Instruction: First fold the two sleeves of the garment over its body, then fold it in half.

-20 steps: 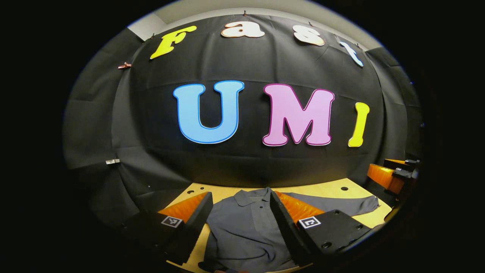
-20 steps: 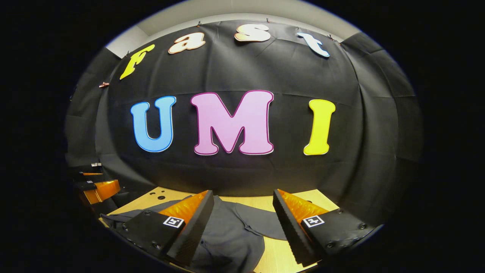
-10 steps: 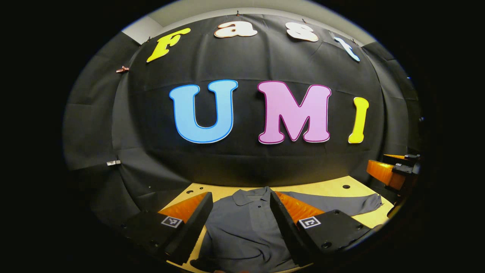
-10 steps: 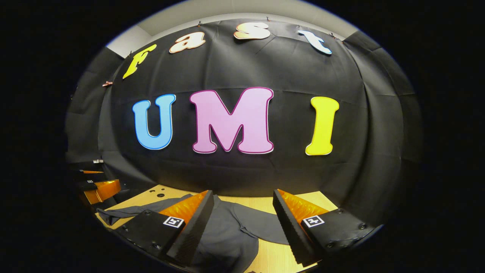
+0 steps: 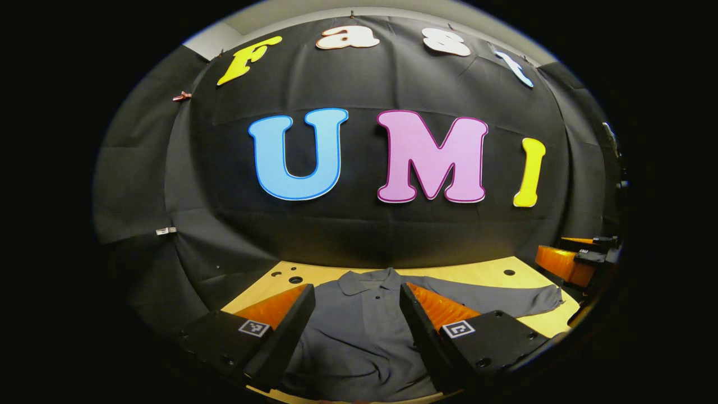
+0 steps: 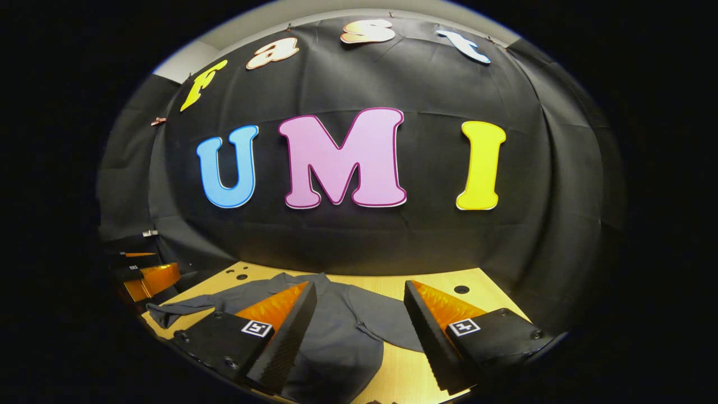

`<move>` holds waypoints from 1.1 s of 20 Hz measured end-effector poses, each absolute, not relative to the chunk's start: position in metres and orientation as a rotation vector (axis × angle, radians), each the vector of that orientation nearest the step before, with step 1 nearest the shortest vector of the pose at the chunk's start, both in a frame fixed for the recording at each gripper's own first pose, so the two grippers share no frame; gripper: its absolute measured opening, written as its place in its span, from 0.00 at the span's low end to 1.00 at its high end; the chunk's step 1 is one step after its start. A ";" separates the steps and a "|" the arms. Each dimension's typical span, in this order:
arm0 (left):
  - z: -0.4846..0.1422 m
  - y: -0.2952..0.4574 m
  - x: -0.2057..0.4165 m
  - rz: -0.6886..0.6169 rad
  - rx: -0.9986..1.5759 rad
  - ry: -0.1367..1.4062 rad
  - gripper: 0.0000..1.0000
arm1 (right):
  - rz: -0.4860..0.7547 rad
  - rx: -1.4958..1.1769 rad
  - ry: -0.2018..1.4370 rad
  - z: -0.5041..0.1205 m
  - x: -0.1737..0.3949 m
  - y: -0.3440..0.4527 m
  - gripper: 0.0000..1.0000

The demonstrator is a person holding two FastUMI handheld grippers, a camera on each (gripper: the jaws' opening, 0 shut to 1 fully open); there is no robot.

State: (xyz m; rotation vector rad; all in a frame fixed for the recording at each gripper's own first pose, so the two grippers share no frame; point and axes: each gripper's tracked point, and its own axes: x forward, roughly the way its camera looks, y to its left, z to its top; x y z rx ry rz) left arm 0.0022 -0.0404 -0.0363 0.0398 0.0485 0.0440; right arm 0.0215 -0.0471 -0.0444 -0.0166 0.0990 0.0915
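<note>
Both the left claw (image 5: 353,314) and right claw (image 6: 359,314) hang released above the table (image 5: 482,275), so a shallow pinch near its edge risks dragging the grey garment (image 5: 364,331) askew.

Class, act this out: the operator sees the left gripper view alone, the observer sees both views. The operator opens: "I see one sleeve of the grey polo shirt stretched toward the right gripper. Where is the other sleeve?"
Observer: In the right gripper view the other sleeve lies stretched out on the wooden table, away from the shirt's body and not yet folded over it.
Operator: Is the right gripper holding any cloth?
Observer: No. The right gripper is open above the polo shirt, with nothing clamped between its fingers.
</note>
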 end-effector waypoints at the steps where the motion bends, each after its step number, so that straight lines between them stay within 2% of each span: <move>1: -0.037 -0.040 0.002 0.044 0.042 0.052 0.96 | 0.084 -0.033 0.103 -0.046 0.025 -0.053 0.98; 10: -0.046 -0.040 0.002 0.051 0.059 0.089 0.96 | -0.019 -0.015 0.285 -0.097 0.041 -0.115 0.98; 22: -0.071 -0.044 0.004 0.054 0.052 0.165 0.96 | -0.318 0.084 0.464 -0.162 0.046 -0.264 0.98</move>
